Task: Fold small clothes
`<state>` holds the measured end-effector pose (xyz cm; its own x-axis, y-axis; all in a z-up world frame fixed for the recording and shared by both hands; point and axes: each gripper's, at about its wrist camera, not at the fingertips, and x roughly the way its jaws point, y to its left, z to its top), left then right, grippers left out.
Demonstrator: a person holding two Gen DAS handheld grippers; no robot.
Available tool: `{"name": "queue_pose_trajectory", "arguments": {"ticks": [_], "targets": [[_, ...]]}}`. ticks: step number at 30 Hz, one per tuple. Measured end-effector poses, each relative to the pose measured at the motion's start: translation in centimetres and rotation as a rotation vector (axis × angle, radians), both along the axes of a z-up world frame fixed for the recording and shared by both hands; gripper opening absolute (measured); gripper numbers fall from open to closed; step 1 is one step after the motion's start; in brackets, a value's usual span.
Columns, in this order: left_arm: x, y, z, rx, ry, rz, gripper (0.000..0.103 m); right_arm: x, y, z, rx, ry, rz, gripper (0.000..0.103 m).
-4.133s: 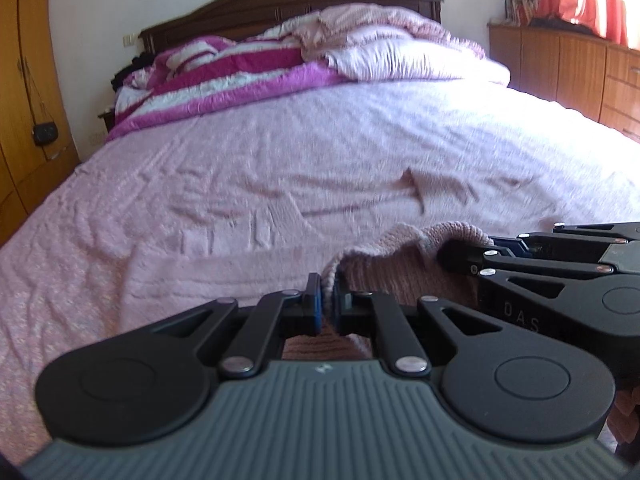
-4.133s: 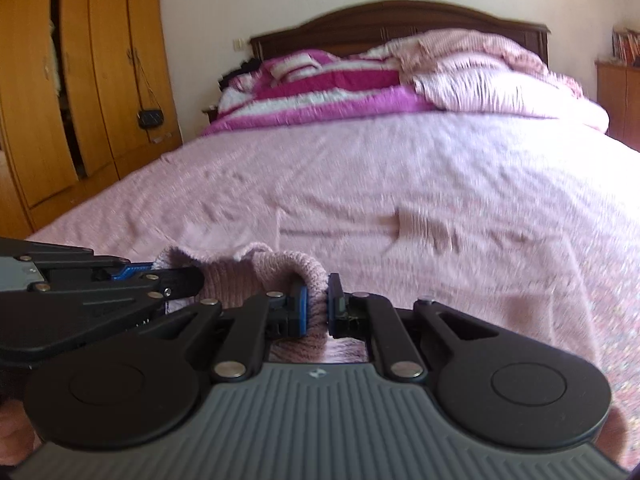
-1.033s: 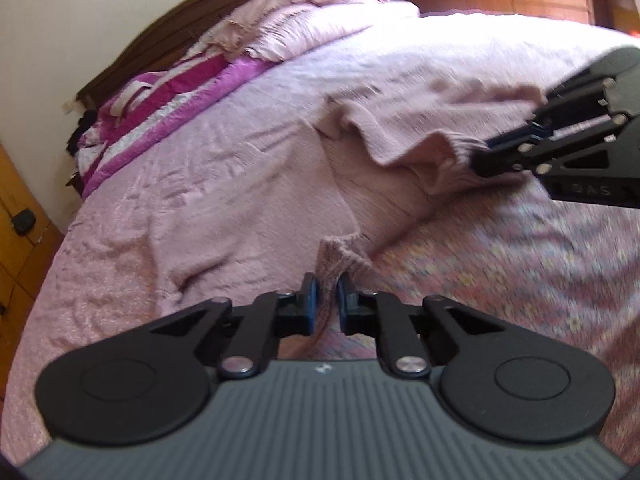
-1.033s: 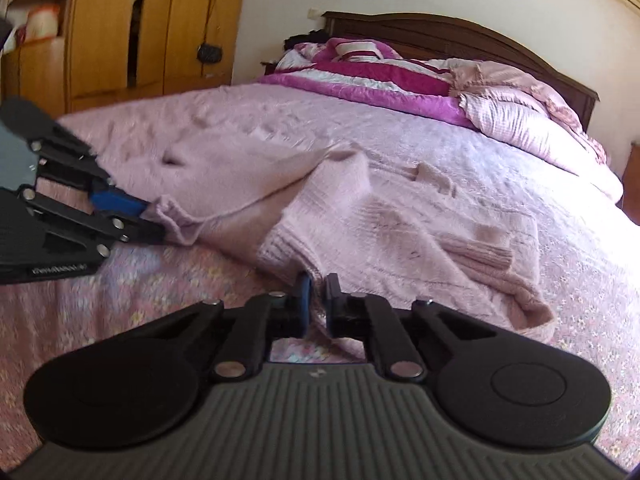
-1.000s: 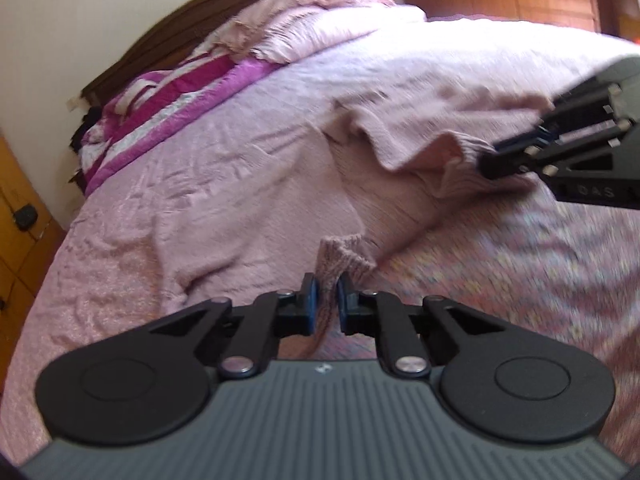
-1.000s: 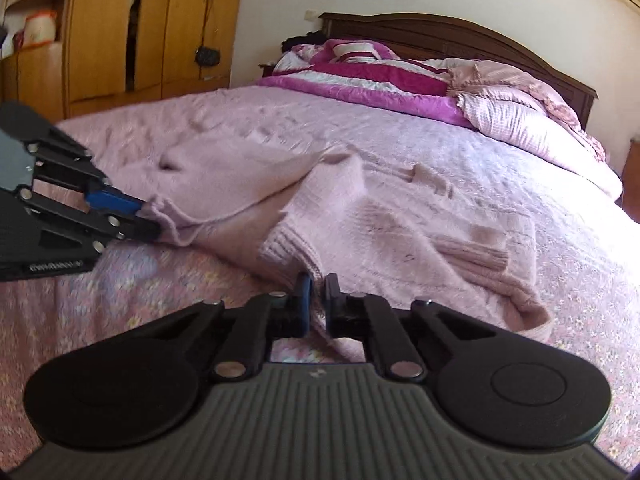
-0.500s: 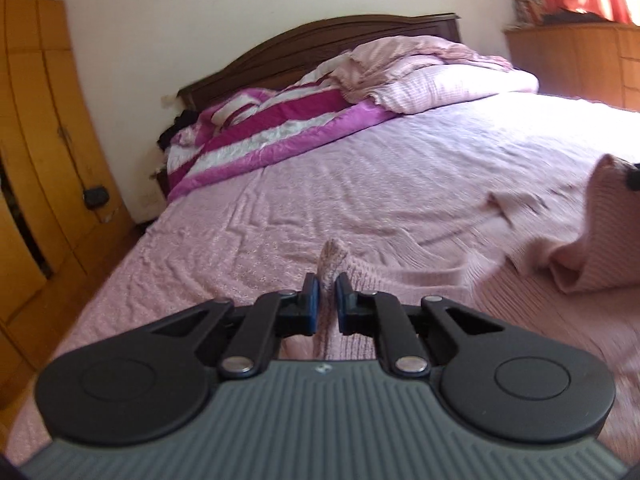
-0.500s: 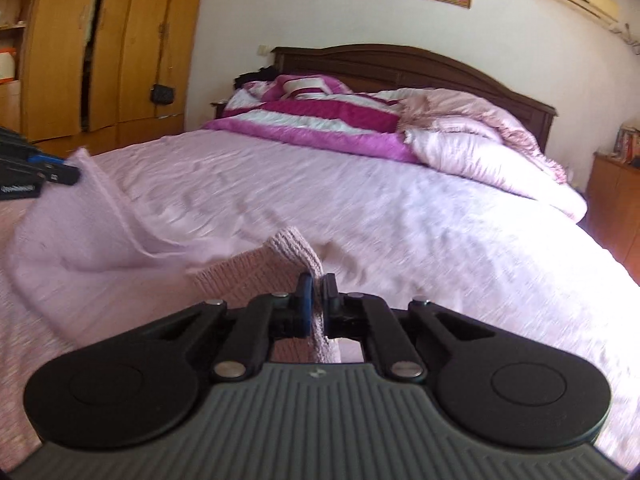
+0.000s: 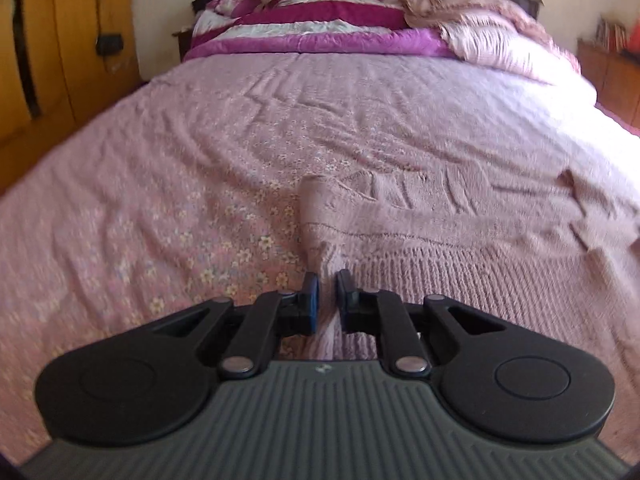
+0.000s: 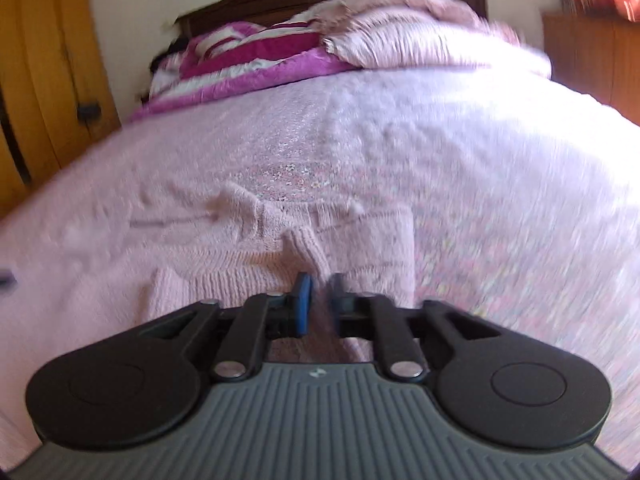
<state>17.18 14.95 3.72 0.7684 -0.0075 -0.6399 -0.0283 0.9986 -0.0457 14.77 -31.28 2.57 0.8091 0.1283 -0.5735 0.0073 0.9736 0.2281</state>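
Pinching the sweater hem — left hand-held gripper; right hand-held gripper opening, knit between.

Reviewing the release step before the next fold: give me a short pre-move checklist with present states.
1. Pink knitted sweater lying on the pink floral bedspread: ok.
2. Left gripper shut on the sweater's hem: ok.
3. Right gripper letting go: its jaws are opening, knit between them; whether the pads are clear, cannot tell, blurred.
4. Sweater flat: not ok, a ridge of knit stands up ahead of each gripper.
5. Sleeve positions: cannot tell, right wrist view is smeared.
6. Bedspread beyond the sweater free of other items up to the striped magenta quilt: ok.
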Motion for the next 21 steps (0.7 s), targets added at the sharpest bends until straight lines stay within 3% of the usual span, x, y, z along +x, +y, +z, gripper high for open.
{"name": "queue_pose_trajectory", "arguments": {"ticks": [1, 3, 5, 9, 11, 17, 18, 19, 20, 21], "targets": [[-0.1, 0.3, 0.0, -0.02, 0.004, 0.004, 0.013, -0.1, -0.6, -0.3, 0.061, 0.012, -0.01, 0.063], [-0.2, 0.7, 0.2, -0.047, 0.016, 0.009, 0.014, -0.2, -1.6, -0.6, 0.171, 0.01, 0.008, 0.076], [-0.2, 1.0, 0.4, -0.08, 0.025, 0.01, 0.014, -0.1, -1.6, -0.6, 0.183, 0.008, 0.03, 0.076], [-0.3, 1.2, 0.6, -0.16, 0.027, 0.0, 0.035, 0.5, -0.4, -0.7, 0.101, 0.013, 0.065, 0.076], [-0.2, 1.0, 0.5, -0.156, 0.03, 0.007, 0.039, 0.8, 0.2, -0.9, 0.072, 0.012, 0.075, 0.076], [0.5, -0.5, 0.1, -0.105, 0.017, 0.005, 0.037, 0.7, 2.1, -1.0, -0.062, -0.025, 0.083, 0.074], [0.5, -0.6, 0.1, -0.094, 0.014, 0.004, 0.028, 0.7, 2.4, -1.0, -0.089, -0.035, 0.09, 0.07], [0.4, -0.8, 0.1, -0.082, 0.009, -0.005, 0.009, 0.7, 2.7, -0.8, -0.109, -0.041, 0.096, 0.059], [0.3, -1.0, 0.3, -0.071, 0.002, -0.013, 0.009, 0.7, 3.0, -0.7, -0.125, -0.044, 0.1, 0.051], [0.0, -1.2, 0.5, -0.063, -0.014, -0.016, 0.009, 0.6, 3.2, -0.5, -0.138, -0.048, 0.101, 0.034]]}}
